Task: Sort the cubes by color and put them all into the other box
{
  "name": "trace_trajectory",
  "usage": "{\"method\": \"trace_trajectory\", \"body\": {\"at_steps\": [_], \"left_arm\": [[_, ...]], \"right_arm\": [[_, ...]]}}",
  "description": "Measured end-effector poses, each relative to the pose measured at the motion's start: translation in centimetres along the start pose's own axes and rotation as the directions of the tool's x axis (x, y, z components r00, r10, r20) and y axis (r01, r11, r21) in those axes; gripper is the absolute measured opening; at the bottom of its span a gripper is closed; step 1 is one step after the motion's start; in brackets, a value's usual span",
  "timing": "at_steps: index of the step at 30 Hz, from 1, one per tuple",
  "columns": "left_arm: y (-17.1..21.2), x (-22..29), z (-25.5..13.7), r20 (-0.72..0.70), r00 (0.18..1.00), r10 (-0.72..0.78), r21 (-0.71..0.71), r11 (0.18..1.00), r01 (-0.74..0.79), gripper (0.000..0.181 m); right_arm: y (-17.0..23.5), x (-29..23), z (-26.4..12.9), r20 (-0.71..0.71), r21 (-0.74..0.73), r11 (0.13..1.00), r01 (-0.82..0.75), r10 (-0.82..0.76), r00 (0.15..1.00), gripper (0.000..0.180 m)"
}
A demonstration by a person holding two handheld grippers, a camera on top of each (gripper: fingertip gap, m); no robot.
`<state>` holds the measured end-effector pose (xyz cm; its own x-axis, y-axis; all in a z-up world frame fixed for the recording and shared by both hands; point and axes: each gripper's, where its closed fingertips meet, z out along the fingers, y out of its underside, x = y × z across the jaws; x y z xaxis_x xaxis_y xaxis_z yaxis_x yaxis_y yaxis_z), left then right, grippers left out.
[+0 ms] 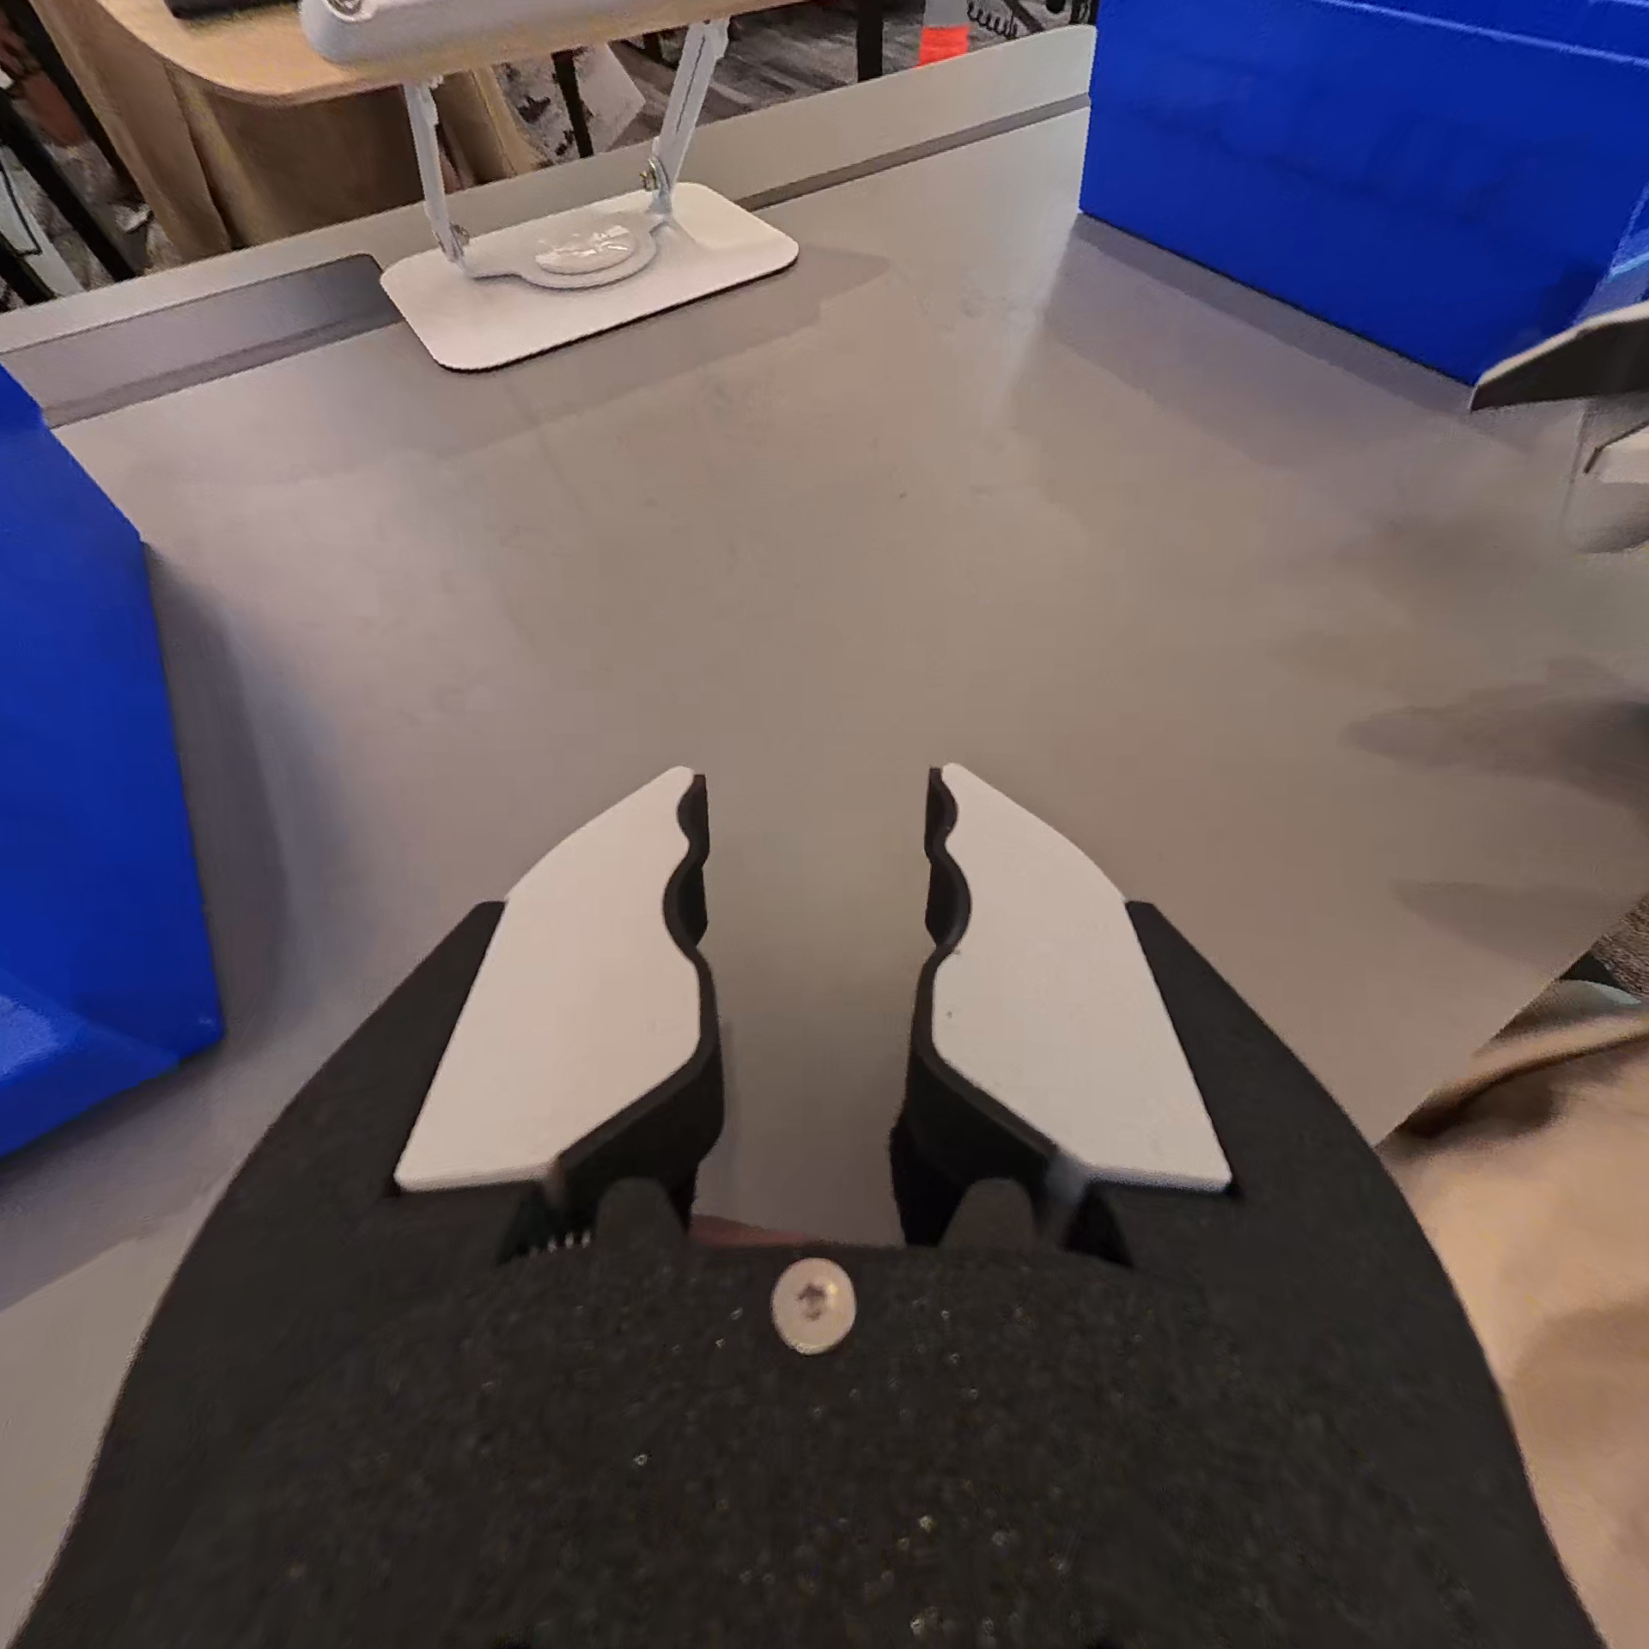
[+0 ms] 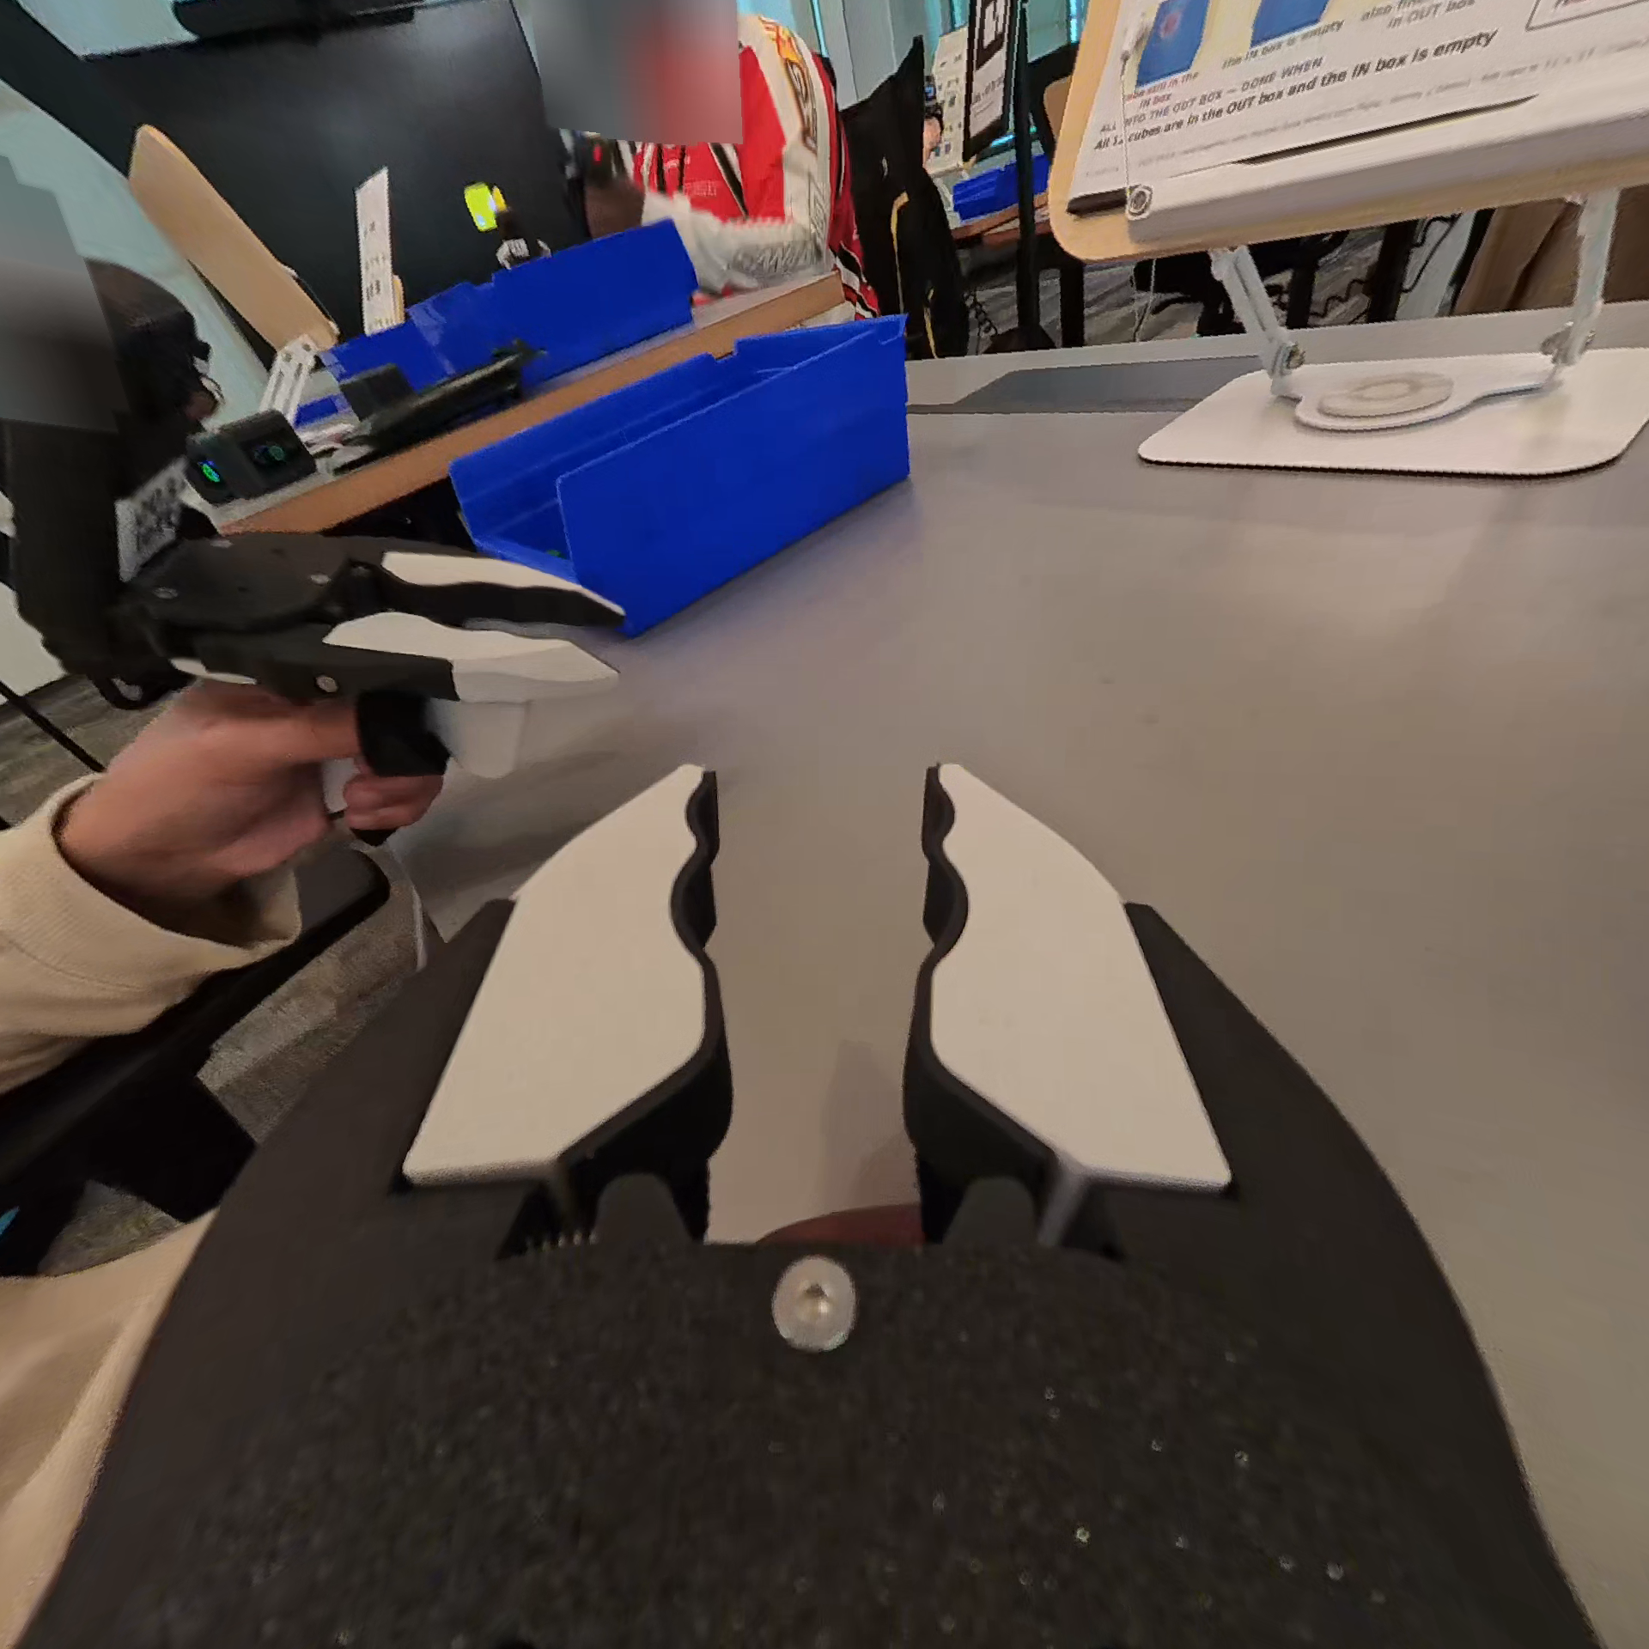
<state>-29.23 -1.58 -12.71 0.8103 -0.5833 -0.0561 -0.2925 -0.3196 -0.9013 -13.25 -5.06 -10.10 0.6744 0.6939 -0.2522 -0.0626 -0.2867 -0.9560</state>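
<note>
Hovering: both tongs hang over bare grey tabletop (image 1: 803, 553), between two blue boxes.
Left tongs (image 1: 816, 776): jaws parted by a moderate gap, nothing between them; seen side-on in the right wrist view, held by a hand (image 2: 223, 803) in a beige sleeve, tips aimed toward the left box.
Right tongs (image 2: 816, 772): jaws parted about as wide, likewise empty; only tabletop shows through the gap.
Left box (image 2: 714, 500): low-walled blue bin at the tabletop's left edge, its open side turned away; a small green speck shows at its near end, too little to name.
Right box (image 1: 1338, 178): tall blue wall at far right of the left wrist view; interior hidden.
Cubes: none visible in either view; presumably inside one box, which one cannot be told.
Handling (judged): cubes are likely light, rigid and smooth-faced, so they may slip or twist; grip across two opposite flat faces, centred, not on corners.
Step (judged): no cube in hand; an approach to a box comes next.
Stand (image 1: 589, 277): white base with a tilted instruction board, at the far middle of the tabletop.
</note>
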Motion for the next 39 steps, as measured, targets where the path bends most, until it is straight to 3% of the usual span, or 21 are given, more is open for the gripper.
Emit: {"method": "trace_trajectory", "body": {"at_steps": [6,9,11,14,16,18,21,24,33,36,38,39], "left_arm": [[0.7,0.4,0.2,-0.047,0.998,-0.031,-0.037,0.999,0.029,0.050],[-0.2,-0.4,-1.7,-0.096,0.995,0.011,-0.058,0.998,-0.017,0.051],[-1.3,-3.1,-4.3,-0.091,0.996,0.019,-0.101,0.995,-0.028,0.054],[-2.1,-10.7,-7.7,0.040,0.998,-0.055,-0.241,0.969,0.063,0.057],[-2.3,-15.5,-8.2,0.118,0.986,-0.120,-0.333,0.930,0.153,0.062],[-1.9,-19.9,-7.2,0.209,0.962,-0.176,-0.395,0.885,0.248,0.056],[1.0,-21.5,-5.2,0.202,0.944,-0.260,-0.578,0.747,0.329,0.057],[3.2,-22.9,-4.5,0.253,0.936,-0.245,-0.697,0.625,0.352,0.057],[6.8,-23.5,-2.7,0.384,0.883,-0.270,-0.791,0.396,0.465,0.046],[7.4,-23.5,-2.4,0.410,0.874,-0.260,-0.791,0.376,0.483,0.043],[7.3,-22.9,-2.4,0.397,0.871,-0.291,-0.799,0.358,0.484,0.026],[7.3,-22.5,-2.3,0.389,0.867,-0.310,-0.802,0.348,0.485,0.026]], "right_arm": [[-0.3,0.3,-0.4,0.013,0.001,1.000,-0.018,0.017,1.000,0.043],[-0.6,0.1,-0.5,0.026,-0.008,1.000,-0.023,0.023,0.999,0.043],[-1.0,0.0,-0.8,0.026,-0.005,1.000,-0.009,0.009,1.000,0.043],[-1.5,0.0,-1.1,0.025,0.001,1.000,0.001,-0.001,1.000,0.043],[-1.5,-0.2,-1.1,0.035,-0.012,1.000,0.001,-0.001,0.999,0.043],[-1.5,-0.5,-1.1,0.049,-0.019,1.000,0.000,0.001,0.999,0.043],[-1.2,-1.1,-0.9,0.075,-0.043,0.999,0.002,0.002,0.997,0.043],[-0.4,-1.3,-0.8,0.083,-0.074,0.997,0.025,-0.018,0.996,0.043],[1.1,-1.7,-0.6,0.111,-0.136,0.988,0.075,-0.060,0.992,0.042],[1.1,-1.7,-0.8,0.115,-0.145,0.987,0.073,-0.057,0.992,0.041],[1.0,-1.7,-0.9,0.115,-0.145,0.986,0.077,-0.061,0.992,0.041],[0.9,-1.6,-1.0,0.111,-0.143,0.986,0.081,-0.065,0.992,0.041]]}}
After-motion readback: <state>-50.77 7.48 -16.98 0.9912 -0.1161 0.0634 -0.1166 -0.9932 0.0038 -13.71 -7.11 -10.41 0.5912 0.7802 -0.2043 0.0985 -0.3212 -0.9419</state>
